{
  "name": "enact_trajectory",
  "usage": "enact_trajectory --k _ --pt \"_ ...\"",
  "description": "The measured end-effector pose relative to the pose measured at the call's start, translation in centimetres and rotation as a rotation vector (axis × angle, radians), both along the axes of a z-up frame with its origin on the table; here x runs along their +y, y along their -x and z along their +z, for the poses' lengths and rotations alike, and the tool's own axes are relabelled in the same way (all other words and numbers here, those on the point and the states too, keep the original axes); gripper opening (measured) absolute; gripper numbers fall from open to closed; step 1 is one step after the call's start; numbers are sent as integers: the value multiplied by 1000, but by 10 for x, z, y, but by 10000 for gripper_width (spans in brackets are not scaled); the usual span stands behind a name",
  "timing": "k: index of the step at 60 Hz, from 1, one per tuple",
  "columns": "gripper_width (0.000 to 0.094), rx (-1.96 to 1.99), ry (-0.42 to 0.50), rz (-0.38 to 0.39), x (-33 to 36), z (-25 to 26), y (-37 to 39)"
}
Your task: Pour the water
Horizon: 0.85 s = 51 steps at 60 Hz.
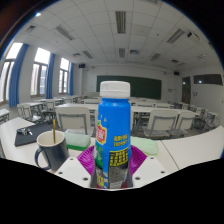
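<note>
A blue bottle (114, 135) with a white cap and a red-and-yellow label stands upright between my fingers. Both purple pads (87, 158) press on its lower sides, so my gripper (113, 165) is shut on it. A dark mug (51, 150) with a stick or straw in it stands on the white table (25, 142), to the left of the bottle and close beside my left finger. The bottle's base is hidden below the fingers.
A green thing (150, 147) lies on the table just right of the bottle. Beyond are rows of classroom desks and chairs (75, 118), a green blackboard (135, 87) on the far wall, and windows at the left.
</note>
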State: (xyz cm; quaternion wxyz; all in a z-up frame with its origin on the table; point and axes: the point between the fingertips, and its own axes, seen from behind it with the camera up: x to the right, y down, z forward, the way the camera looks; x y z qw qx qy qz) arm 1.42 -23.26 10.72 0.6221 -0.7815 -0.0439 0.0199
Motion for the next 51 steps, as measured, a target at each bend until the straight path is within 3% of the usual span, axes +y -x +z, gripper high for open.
enact_trajectory --k 8,14,18,19,21,37,51 --pt "442 3 -5 10 -4 2 -1" --pt "618 -15 12 7 -12 2 -3" --pt "855 -13 52 30 -29 -2 -6" --pt "870 -6 47 31 -31 0 -4" --pt "838 20 26 35 -27 8 1" --pt "846 152 -18 -42 -141 29 -17" --pt "847 248 -17 77 -198 26 34"
